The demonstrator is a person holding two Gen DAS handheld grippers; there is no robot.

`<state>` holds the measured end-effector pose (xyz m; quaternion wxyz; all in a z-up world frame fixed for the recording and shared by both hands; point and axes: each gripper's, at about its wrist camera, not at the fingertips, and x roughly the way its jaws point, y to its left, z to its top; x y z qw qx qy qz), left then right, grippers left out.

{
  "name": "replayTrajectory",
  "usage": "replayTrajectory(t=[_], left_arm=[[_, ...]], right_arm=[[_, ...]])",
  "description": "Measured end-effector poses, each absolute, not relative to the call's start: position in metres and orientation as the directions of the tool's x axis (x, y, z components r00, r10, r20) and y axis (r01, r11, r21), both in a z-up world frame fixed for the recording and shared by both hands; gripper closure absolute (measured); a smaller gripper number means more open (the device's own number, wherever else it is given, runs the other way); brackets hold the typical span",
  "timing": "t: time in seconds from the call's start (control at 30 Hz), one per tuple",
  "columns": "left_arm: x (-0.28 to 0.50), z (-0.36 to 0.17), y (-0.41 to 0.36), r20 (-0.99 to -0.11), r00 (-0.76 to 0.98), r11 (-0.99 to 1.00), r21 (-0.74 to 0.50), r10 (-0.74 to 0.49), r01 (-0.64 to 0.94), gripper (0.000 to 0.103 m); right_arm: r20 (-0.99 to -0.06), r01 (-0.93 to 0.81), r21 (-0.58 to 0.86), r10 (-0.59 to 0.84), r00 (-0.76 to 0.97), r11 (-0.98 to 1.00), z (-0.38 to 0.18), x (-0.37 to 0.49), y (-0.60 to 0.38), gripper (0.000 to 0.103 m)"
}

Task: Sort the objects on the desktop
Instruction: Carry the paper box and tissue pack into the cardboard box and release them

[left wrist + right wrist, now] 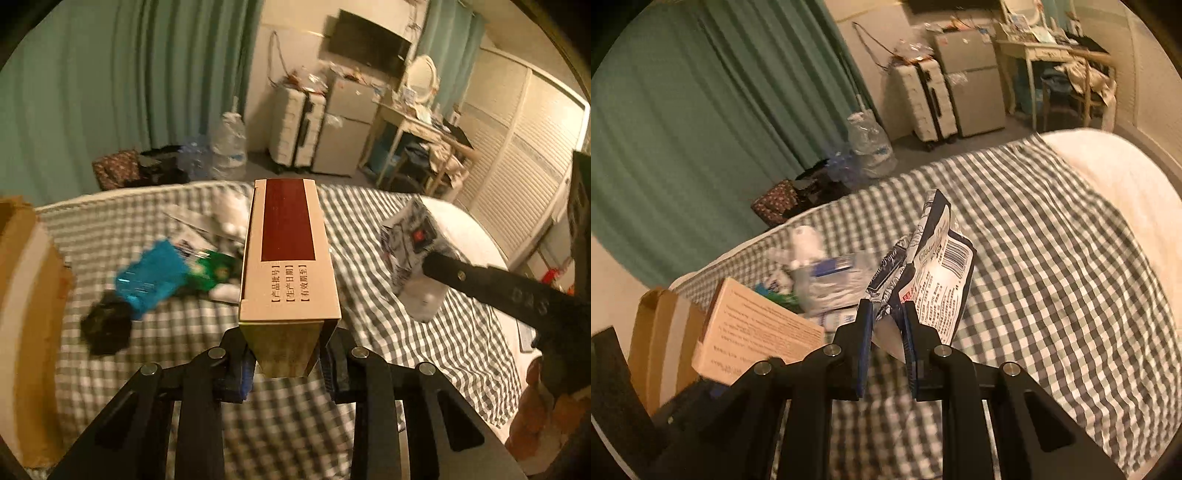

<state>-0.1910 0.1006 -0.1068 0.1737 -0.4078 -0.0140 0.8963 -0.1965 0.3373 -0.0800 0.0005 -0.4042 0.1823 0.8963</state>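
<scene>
My left gripper (pixel 289 356) is shut on a long beige carton (pixel 290 254) with a dark red panel, held above the checked cloth (pixel 369 236). The carton also shows in the right wrist view (pixel 753 328). My right gripper (pixel 888 325) is shut on a black-and-white snack packet (pixel 938 269), which shows at the right in the left wrist view (pixel 413 243), with one right finger (pixel 491 280) across it. A blue packet (pixel 147 277), a green packet (pixel 218 269) and a black lump (pixel 105 330) lie on the cloth at left.
A brown cardboard box (pixel 26 317) stands at the left edge of the cloth and shows in the right wrist view (pixel 661 339). White wrappers and papers (pixel 827 280) lie behind the carton. Water jugs (pixel 229 144), a suitcase (pixel 295 125) and a small fridge (pixel 347 125) stand on the floor beyond.
</scene>
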Motion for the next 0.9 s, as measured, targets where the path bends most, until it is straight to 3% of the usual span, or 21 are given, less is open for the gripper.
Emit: replayTrajectory(t=[0.5, 0.7, 0.9], left_arm=[[-0.143, -0.003, -0.063, -0.635, -0.755, -0.986, -0.141, 0.161, -0.091, 0.074], [-0.136, 0.004, -0.137, -0.639, -0.765, -0.992, -0.130, 0.076, 0.010, 0.074], [-0.134, -0.018, -0.209, -0.677, -0.736, -0.984, -0.127, -0.004, 0.122, 0.074]], right_arm=[[-0.642, 0.205, 0.321, -0.372, -0.671, -0.924, 0.014, -0.151, 0.184, 0.087], [-0.615, 0.375, 0.367, -0.525, -0.588, -0.851, 0.033, -0.153, 0.099, 0.088], [-0.635, 0.470, 0.359, -0.580, -0.510, -0.806, 0.023, -0.165, 0.024, 0.087]])
